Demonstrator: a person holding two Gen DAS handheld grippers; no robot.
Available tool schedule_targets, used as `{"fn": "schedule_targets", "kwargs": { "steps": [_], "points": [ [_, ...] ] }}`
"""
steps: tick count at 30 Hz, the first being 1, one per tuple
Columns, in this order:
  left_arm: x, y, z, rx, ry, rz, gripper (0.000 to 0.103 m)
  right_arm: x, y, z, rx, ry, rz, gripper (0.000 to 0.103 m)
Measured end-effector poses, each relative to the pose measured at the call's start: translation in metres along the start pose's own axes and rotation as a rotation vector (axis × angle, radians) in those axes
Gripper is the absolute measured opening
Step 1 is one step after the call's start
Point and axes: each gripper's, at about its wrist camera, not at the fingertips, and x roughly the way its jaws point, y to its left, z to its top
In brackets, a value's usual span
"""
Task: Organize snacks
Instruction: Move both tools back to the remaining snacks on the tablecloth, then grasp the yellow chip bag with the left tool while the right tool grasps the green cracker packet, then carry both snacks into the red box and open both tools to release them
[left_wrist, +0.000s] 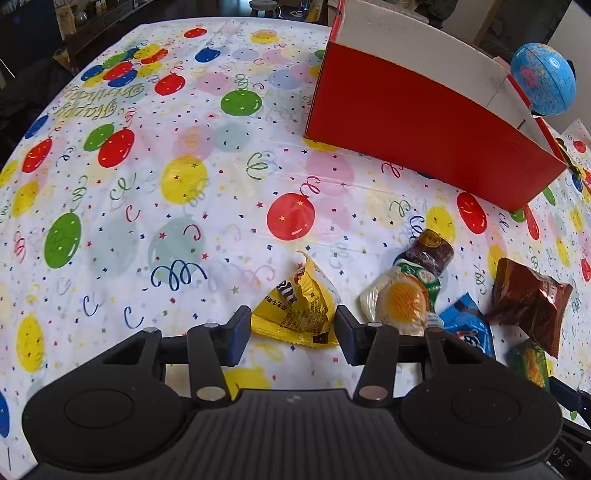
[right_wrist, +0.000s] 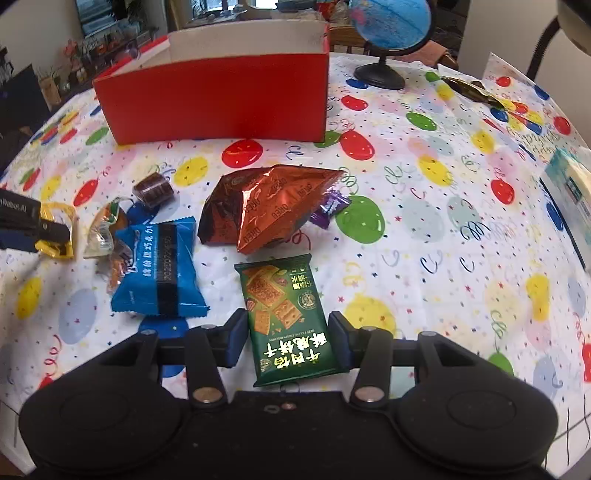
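Two grippers straddled packets: the left gripper (left_wrist: 291, 328) spread around a yellow packet (left_wrist: 299, 310), the right gripper (right_wrist: 288, 338) wide around a green packet (right_wrist: 286, 317). Only the right view showed a purple candy (right_wrist: 330, 208) near the red box (right_wrist: 221, 99).

- My right gripper (right_wrist: 287, 338) straddles the green biscuit packet (right_wrist: 286, 317), jaws apart, right pad touching its edge.
- Beyond it lie the copper Oreo bag (right_wrist: 258, 203) and, to the left, the blue packet (right_wrist: 160, 269).
- The red box (right_wrist: 218, 103) stands farther back on the balloon tablecloth (right_wrist: 443, 229).
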Motion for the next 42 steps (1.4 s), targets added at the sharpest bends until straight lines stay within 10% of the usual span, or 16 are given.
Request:
{"fn": "schedule_targets", "kwargs": {
  "steps": [19, 42],
  "points": [
    [-0.08, -0.042, -0.001, 0.097, -0.135, -0.043, 0.048, -0.065, -0.024, 0.005, 0.111, -0.142, 0.049, 0.046],
    [-0.121, -0.074, 0.077, 0.223, -0.274, -0.049, 0.048, -0.098, 0.005, 0.122, 0.018, -0.314, 0.088, 0.046]
  ]
}}
